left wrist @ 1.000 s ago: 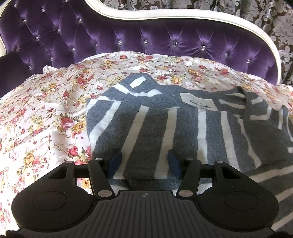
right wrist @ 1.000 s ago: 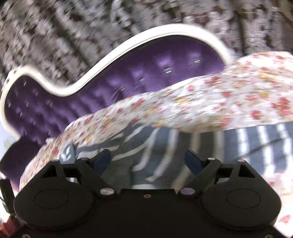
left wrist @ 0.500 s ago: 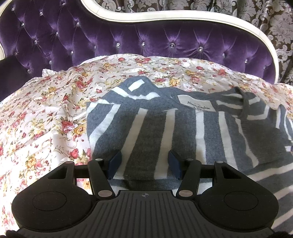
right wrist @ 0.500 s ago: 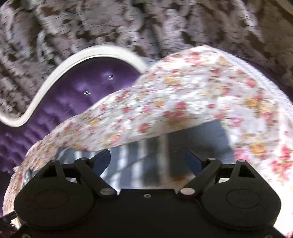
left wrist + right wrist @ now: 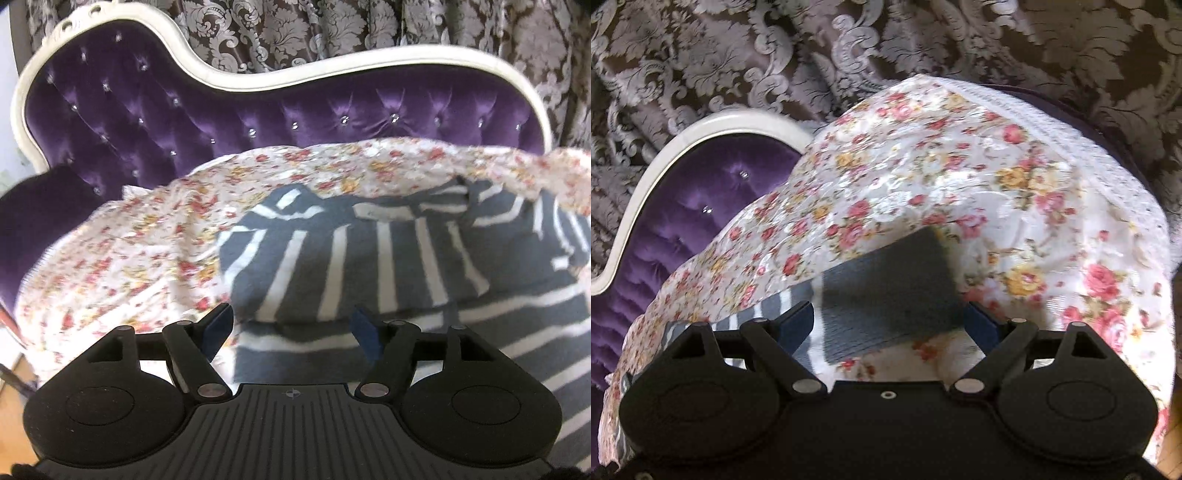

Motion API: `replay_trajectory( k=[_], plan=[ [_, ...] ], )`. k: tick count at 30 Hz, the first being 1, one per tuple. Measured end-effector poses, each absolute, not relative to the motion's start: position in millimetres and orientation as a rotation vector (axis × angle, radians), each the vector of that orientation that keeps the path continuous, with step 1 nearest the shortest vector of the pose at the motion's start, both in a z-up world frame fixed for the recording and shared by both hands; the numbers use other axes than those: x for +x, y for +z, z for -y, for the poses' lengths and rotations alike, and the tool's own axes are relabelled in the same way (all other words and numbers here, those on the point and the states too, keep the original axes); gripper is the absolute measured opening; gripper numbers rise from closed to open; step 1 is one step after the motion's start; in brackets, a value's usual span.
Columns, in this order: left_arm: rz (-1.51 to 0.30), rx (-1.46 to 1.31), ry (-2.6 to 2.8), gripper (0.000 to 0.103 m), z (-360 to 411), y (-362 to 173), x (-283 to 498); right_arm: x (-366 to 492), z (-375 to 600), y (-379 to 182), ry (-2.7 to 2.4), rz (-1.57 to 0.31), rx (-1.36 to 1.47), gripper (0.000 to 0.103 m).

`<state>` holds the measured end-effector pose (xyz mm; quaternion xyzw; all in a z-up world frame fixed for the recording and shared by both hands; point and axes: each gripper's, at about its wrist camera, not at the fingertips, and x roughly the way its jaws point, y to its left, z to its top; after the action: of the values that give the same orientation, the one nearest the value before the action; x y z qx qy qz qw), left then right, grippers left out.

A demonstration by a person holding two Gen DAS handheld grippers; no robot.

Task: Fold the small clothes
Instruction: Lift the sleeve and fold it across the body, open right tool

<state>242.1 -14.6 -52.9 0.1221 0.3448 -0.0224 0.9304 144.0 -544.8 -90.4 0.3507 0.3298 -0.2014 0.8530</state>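
Note:
A grey sweater with white stripes (image 5: 332,258) lies on a floral cloth (image 5: 129,258) spread over a purple sofa. Its left part is folded over the body. My left gripper (image 5: 291,325) is open and empty, just above the folded edge. In the right wrist view, my right gripper (image 5: 890,317) is open and empty, with the grey end of the sweater (image 5: 886,295) lying between its fingers. More stripes (image 5: 768,310) show at its left.
The tufted purple sofa back (image 5: 221,110) with a white frame (image 5: 332,66) rises behind the cloth. Patterned brown curtains (image 5: 849,55) hang behind it. The floral cloth (image 5: 960,184) drapes over the sofa end on the right.
My left gripper has pulled back and tilted up, so more of the sofa back shows. My right gripper has swung right along the sweater to its plain grey end.

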Motion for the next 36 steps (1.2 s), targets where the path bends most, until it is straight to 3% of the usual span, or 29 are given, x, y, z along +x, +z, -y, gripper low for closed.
replay_trajectory(
  k=[7, 9, 11, 13, 14, 23, 30, 36],
  plan=[
    [-0.739, 0.161, -0.126, 0.069, -4.2, -56.5, 242.7, 149.0, 549.3, -97.9, -0.433, -0.657, 0.78, 0.091],
    [-0.737, 0.153, -0.133, 0.069, -8.5, -59.2, 244.0, 154.8, 549.2, -98.3, -0.442, -0.66, 0.749, 0.083],
    [-0.736, 0.15, -0.132, 0.069, -13.0, -62.3, 245.0, 160.1, 549.0, -97.2, -0.495, -0.684, 0.694, 0.049],
    [-0.748, 0.148, -0.141, 0.069, -16.9, -63.7, 247.1, 164.0, 549.4, -97.2, -0.542, -0.713, 0.654, 0.024],
    [-0.753, 0.143, -0.143, 0.069, -19.4, -63.1, 248.0, 164.3, 549.2, -96.8, -0.547, -0.713, 0.647, 0.021],
    [-0.745, 0.075, -0.137, 0.069, -46.3, -42.1, 249.1, 183.6, 503.0, -28.6, -0.472, -0.651, 0.535, 0.019],
    [-0.743, -0.004, -0.122, 0.069, -70.9, -31.2, 250.1, 226.4, 410.5, 56.2, -0.2, -0.577, 0.434, 0.019],
    [-0.749, -0.051, -0.082, 0.069, -92.4, -27.4, 251.4, 265.2, 311.4, 84.9, 0.064, -0.574, 0.394, 0.019]
  ],
)
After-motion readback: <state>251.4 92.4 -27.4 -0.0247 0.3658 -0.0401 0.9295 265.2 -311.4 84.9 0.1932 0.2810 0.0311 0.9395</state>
